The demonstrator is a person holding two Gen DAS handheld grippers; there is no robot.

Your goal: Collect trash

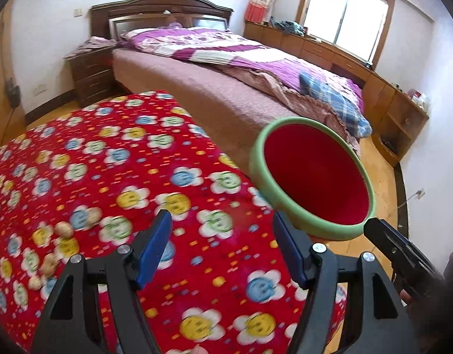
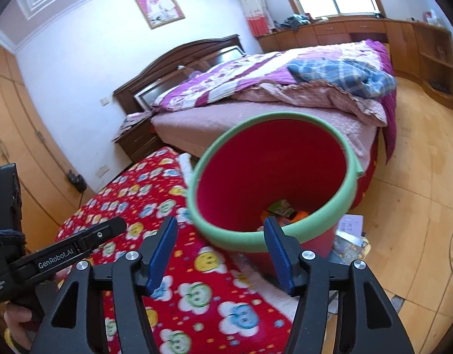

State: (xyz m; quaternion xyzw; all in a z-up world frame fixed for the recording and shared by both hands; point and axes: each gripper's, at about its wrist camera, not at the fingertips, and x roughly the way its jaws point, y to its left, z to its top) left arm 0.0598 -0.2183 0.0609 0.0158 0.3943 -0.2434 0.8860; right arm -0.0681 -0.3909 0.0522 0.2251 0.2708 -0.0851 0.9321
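The left gripper [image 1: 220, 247] hovers spread wide and empty over the red flower-printed blanket [image 1: 132, 171], near several walnut shells [image 1: 64, 230] at its left. The right gripper [image 2: 220, 253], jaws likewise parted and empty, points at the tilted red bucket with a green foam rim [image 2: 273, 177], which holds colourful wrappers [image 2: 285, 209].

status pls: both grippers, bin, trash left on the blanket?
Left gripper open, empty, over the red blanket. Right gripper open, empty, near the bin. Bin holds some wrappers. Nutshell-like bits remain on blanket. Nothing blocking.
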